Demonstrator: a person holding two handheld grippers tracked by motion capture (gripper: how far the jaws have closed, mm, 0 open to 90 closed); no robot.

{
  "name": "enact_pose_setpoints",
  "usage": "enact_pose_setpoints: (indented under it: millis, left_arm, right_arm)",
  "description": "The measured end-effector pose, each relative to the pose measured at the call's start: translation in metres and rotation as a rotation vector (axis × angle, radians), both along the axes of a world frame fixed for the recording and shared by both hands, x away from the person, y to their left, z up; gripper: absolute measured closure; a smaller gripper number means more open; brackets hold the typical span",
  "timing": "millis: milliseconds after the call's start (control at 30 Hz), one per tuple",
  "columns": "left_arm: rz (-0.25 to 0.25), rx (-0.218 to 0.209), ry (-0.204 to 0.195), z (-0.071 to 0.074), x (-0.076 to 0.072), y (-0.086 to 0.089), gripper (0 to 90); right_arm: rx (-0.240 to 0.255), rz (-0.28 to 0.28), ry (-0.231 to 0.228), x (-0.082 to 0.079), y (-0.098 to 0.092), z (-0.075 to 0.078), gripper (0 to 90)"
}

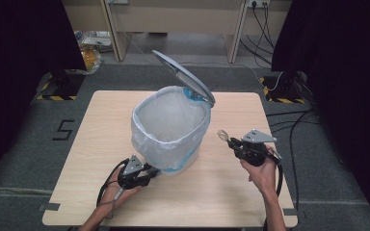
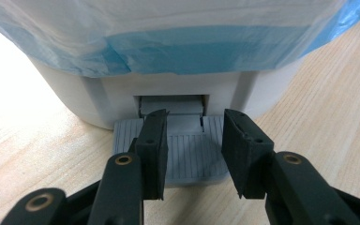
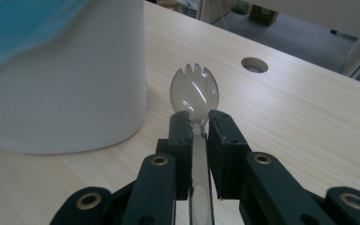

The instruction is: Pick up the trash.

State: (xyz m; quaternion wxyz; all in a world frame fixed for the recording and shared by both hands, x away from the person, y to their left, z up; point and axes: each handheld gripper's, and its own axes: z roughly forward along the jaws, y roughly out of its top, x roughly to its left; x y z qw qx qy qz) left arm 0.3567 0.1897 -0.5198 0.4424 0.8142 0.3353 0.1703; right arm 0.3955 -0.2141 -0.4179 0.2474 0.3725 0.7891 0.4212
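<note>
So, left gripper (image 1: 150, 171) low at front base of white bin (image 1: 171, 130), jaws apart and resting on grey foot pedal (image 2: 187, 154), one each side of pedal's middle. Bin just ahead of it on wooden table (image 1: 221, 192), lid (image 1: 183, 77) tipped up, bag liner (image 1: 166, 120) with blue edge folded over rim. Right gripper (image 1: 229, 141) held up right of bin, jaws clamped on clear plastic spork (image 3: 194, 91), tines poking forward past jaw tips, bin wall just left of it.
</note>
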Motion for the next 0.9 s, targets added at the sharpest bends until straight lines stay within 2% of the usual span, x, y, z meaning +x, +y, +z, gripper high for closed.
enact_pose_setpoints:
  millis: [133,367,500,900]
  left_arm:
    - [0.0,-0.002,0.001,0.0,0.0,0.0,60.3]
    - [-0.001,0.0,-0.001,0.0,0.0,0.0,60.3]
    - [0.002,-0.005,0.0,0.0,0.0,0.0,60.3]
    - [0.0,-0.003,-0.002,0.0,0.0,0.0,60.3]
  right_arm:
    - [-0.004,0.021,-0.03,-0.013,0.003,0.016,79.7]
    - [-0.003,0.041,-0.058,-0.026,0.004,0.03,79.8]
    - [-0.006,0.06,-0.081,-0.038,0.005,0.043,79.8]
    - [-0.006,0.106,-0.115,-0.055,0.012,0.065,79.8]
